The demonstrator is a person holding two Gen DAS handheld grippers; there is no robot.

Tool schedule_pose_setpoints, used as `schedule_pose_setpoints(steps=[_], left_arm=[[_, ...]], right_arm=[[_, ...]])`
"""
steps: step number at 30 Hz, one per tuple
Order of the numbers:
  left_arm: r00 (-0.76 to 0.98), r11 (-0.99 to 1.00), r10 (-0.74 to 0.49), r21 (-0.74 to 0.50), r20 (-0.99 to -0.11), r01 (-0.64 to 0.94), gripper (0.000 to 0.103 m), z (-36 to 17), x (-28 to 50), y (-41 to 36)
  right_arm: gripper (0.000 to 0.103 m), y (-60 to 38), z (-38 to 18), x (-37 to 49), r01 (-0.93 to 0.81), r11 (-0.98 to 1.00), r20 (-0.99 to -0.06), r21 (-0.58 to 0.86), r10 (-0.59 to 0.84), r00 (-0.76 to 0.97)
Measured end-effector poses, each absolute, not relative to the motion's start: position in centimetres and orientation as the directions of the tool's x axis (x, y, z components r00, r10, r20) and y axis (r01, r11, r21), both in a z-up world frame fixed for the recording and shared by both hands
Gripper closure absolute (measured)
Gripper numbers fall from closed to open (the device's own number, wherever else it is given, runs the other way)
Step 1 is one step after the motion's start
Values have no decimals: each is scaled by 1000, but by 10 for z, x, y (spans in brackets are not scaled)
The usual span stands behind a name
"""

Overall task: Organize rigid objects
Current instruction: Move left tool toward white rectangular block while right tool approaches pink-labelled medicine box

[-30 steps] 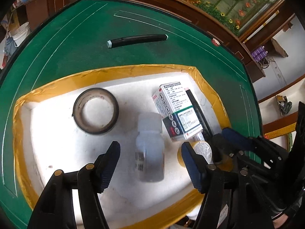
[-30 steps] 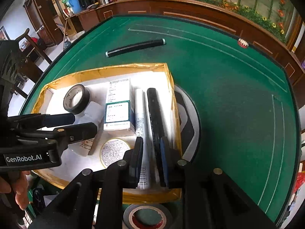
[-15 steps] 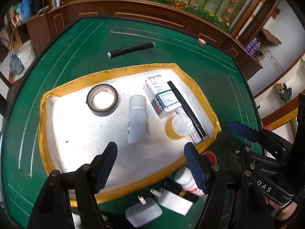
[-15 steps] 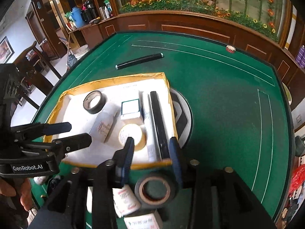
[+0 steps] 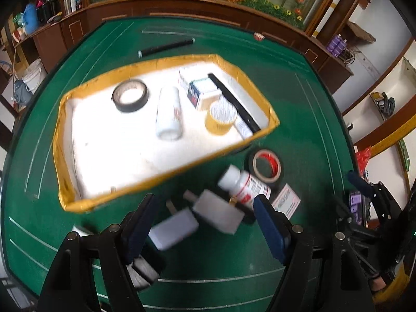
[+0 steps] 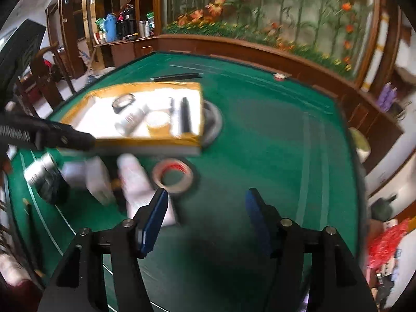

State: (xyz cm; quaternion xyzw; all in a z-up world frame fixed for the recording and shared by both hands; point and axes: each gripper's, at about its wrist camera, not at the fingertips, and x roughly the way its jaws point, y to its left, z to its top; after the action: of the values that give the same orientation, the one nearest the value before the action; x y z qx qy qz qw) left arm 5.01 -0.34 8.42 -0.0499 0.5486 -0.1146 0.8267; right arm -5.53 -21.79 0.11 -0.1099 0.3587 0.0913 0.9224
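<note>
Partly done: the yellow-edged tray (image 5: 62,119) on the green tabletop (image 5: 299,119) holds tape, bottle, box and pens. A red tape roll (image 5: 265,166), white bottle (image 5: 243,183) and chargers (image 5: 173,227) wait outside. Left hand-held gripper (image 5: 205,223) released and empty; right hand-held gripper (image 6: 205,218), jaws just opening, also empty.

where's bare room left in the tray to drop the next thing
Free: the tray's near-left floor, bordered by the yellow rim, the black tape roll and the white bottle. Crowded: the far-right corner, where box, yellow tape roll and black pen sit close.
</note>
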Motion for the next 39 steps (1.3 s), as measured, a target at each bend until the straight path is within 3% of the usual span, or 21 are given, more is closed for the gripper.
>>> schedule_pose_setpoints(steps=[8, 14, 22, 25, 31, 39], left_arm=[[363, 974, -224, -194, -904, 117, 24, 85, 39, -11], [358, 976, -209, -175, -910, 126, 24, 88, 35, -18], [350, 978, -202, -170, -915, 120, 24, 88, 34, -21], [354, 979, -201, -172, -913, 113, 24, 88, 35, -19], [358, 977, -211, -189, -910, 95, 24, 84, 41, -14], [356, 971, -235, -202, -905, 127, 24, 76, 39, -17]], right_arm=[[40, -264, -30, -52, -230, 967, -700, -113, 87, 709], [40, -248, -18, -23, -272, 930, -641, -246, 54, 766], [40, -244, -29, 0, -293, 917, -664, -271, 42, 747], [40, -247, -42, 11, -310, 922, -717, -233, 52, 695], [39, -236, -15, -8, -320, 927, -668, -198, 112, 736], [38, -212, -11, -16, -368, 922, -707, -116, 184, 683]])
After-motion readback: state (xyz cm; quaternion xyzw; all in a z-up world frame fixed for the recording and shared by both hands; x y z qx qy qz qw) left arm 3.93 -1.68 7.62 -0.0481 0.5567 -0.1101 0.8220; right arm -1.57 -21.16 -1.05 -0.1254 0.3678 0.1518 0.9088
